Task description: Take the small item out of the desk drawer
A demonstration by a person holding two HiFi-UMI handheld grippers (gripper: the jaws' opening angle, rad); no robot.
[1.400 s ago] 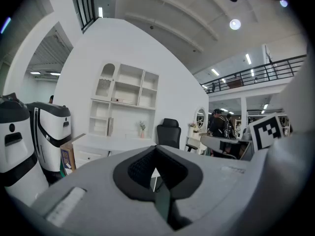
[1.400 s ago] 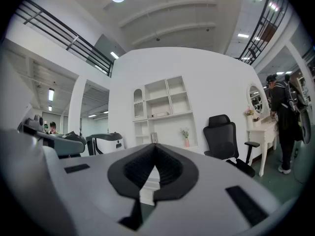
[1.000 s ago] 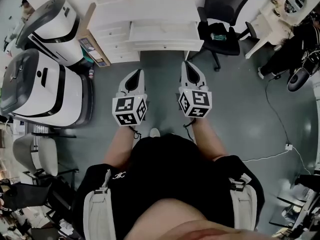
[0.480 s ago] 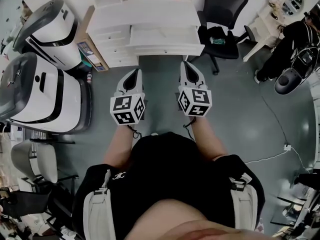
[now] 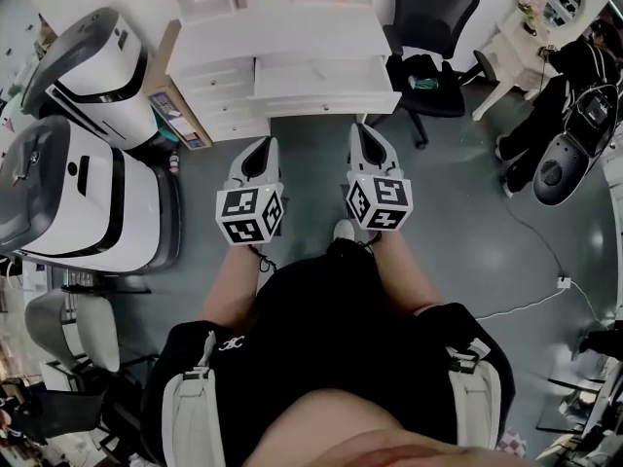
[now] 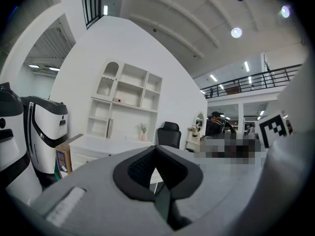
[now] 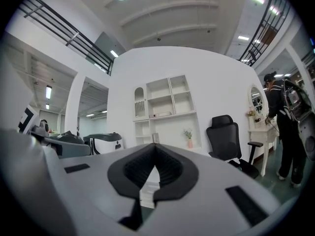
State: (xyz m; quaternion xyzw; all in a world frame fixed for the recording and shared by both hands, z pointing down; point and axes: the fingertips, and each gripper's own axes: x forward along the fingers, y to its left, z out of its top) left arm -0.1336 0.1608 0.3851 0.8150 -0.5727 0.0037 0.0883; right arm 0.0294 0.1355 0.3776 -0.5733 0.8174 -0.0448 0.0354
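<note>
A view from the head looks steeply down on a person in a black top who stands on a grey floor (image 5: 467, 193) and holds a pair of tongs in each hand. The left tongs (image 5: 267, 142) and the right tongs (image 5: 361, 127) are side by side at waist height, each carrying a cube with square black-and-white markers. Both point forward at a white worktop (image 5: 282, 35). Both pairs are clenched with nothing between them: in each gripper view the dark padded jaws meet at the tip, with an empty hollow behind it.

Under the worktop's front edge a wide white drawer (image 5: 326, 78) is pulled out, well apart from both tongs. Its inside reads as a pale, flat tray. The small item cannot be made out in it from here, so its colour and shape cannot be told.

To the right of the drawer is a black office chair (image 5: 428, 27). Two large white-and-black machines (image 5: 88, 193) are at the left. White open shelves (image 6: 125, 100) rise behind the worktop. A second person (image 5: 555, 95) in dark clothes is at far right.
</note>
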